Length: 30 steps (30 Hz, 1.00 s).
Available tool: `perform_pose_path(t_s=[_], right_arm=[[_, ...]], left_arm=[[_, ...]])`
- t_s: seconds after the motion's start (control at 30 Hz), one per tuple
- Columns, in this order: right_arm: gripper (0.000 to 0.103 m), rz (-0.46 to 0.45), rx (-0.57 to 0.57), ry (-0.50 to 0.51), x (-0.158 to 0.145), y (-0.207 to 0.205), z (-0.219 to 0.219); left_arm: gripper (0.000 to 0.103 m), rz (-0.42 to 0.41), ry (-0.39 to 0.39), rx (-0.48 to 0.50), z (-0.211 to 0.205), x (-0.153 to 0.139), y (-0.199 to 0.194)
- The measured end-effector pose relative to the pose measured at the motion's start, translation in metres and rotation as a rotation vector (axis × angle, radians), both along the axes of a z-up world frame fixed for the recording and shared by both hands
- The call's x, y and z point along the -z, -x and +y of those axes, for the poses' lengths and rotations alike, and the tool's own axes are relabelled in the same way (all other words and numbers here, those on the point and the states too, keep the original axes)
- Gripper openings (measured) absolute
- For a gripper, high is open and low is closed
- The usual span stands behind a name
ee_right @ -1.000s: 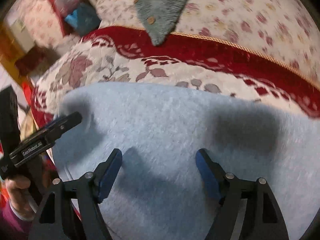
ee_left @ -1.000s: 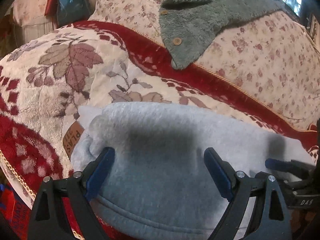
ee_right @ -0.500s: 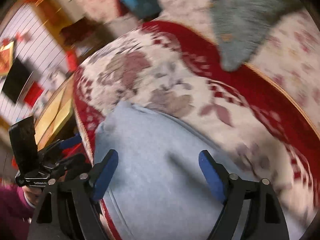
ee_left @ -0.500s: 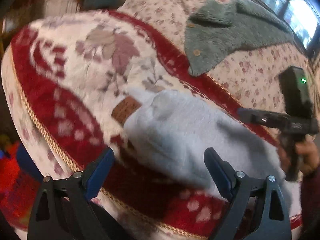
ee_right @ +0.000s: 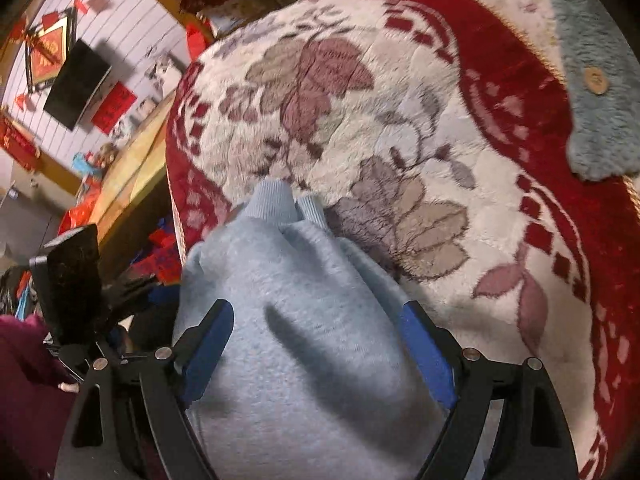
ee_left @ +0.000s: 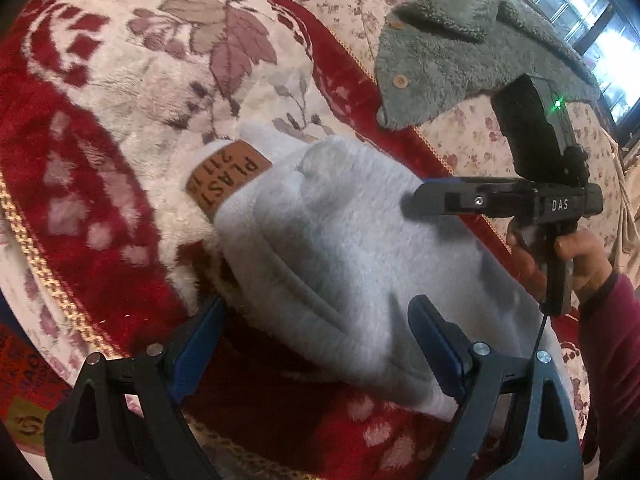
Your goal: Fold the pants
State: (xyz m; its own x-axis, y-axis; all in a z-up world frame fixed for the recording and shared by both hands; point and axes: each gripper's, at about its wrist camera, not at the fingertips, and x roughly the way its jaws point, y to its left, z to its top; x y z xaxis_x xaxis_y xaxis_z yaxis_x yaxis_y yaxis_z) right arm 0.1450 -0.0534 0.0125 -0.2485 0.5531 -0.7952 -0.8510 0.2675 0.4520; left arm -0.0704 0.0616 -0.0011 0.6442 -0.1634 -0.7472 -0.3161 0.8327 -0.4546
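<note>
- Surface: a plush red and cream blanket (ee_left: 120, 92) with a woven leaf pattern and gold braid along its edge, spread over a rounded seat. Behind it I see cream upholstery (ee_left: 472, 140) printed with small flowers.
- A grey-green fleece garment (ee_left: 460, 52) with round buttons lies on that upholstery, its corner overlapping the red border.
- Room, right wrist view: white panelled wall, a dark flat screen (ee_right: 76, 84) mounted on it, red paper decorations (ee_right: 48, 52) around it, and a yellow-wood counter edge below. The writing on the decorations is too blurred for me to read.
- Left wrist view: bright window at upper right.
- Pants (ee_left: 340, 248): light grey fleece, bundled on the blanket near its front edge, ribbed cuffs (ee_right: 280, 200) pointing away from me.
- Brown patch (ee_left: 226, 178) on the pants reads "PLAST"; the second line I cannot make out.
- Right gripper (ee_left: 420, 196) body is stamped "DAS"; a green light shows on its black unit.
- Left gripper (ee_left: 316, 344): jaws spread wide, straddling the lower edge of the pants, pinching nothing.
- Right gripper, own view: jaws spread over the pants, pads clear of the cloth.
</note>
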Motion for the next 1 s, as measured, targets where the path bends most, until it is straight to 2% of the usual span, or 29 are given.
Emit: perform_pose_path(t_s=[0.23, 0.33, 0.43, 0.6, 0.67, 0.7, 0.73, 0.77, 0.8, 0.83, 0.87, 1.0], right_arm=[[0.089, 0.051, -0.034, 0.033, 0.023, -0.010, 0.022], [0.090, 0.112, -0.041, 0.027, 0.030, -0.019, 0.030], [0.089, 0.131, -0.067, 0.035, 0.039, -0.021, 0.038], [0.085, 0.099, -0.101, 0.013, 0.041, -0.012, 0.043], [0.080, 0.081, -0.106, 0.018, 0.039, -0.008, 0.043], [0.070, 0.074, -0.121, 0.017, 0.036, -0.006, 0.043], [0.064, 0.067, -0.134, 0.014, 0.032, -0.003, 0.043], [0.058, 0.040, -0.147, 0.018, 0.028, 0.001, 0.044], [0.053, 0.003, -0.163, 0.028, 0.024, 0.005, 0.044], [0.051, -0.018, -0.169, 0.034, 0.020, 0.008, 0.044], [0.048, -0.031, -0.168, 0.040, 0.018, 0.009, 0.044], [0.043, -0.088, -0.174, 0.027, -0.002, 0.016, 0.037]], left_arm=[[0.092, 0.010, -0.009, 0.004, 0.001, 0.011, -0.008], [0.098, -0.003, -0.007, 0.001, -0.001, 0.013, -0.011], [0.103, -0.011, -0.014, -0.006, -0.005, 0.014, -0.016], [0.103, -0.019, -0.098, 0.017, -0.016, 0.017, -0.024], [0.102, -0.042, -0.080, 0.015, -0.014, 0.018, -0.024], [0.096, -0.059, -0.066, 0.005, -0.011, 0.018, -0.023], [0.070, -0.064, -0.074, -0.008, -0.009, 0.016, -0.022], [0.060, -0.060, -0.087, -0.013, -0.008, 0.015, -0.023], [0.056, -0.074, -0.061, -0.004, -0.006, 0.015, -0.023], [0.042, -0.088, -0.037, 0.011, -0.004, 0.015, -0.023], [0.034, -0.099, -0.010, 0.026, -0.004, 0.014, -0.023], [0.030, -0.141, -0.056, 0.039, -0.013, -0.003, -0.019]])
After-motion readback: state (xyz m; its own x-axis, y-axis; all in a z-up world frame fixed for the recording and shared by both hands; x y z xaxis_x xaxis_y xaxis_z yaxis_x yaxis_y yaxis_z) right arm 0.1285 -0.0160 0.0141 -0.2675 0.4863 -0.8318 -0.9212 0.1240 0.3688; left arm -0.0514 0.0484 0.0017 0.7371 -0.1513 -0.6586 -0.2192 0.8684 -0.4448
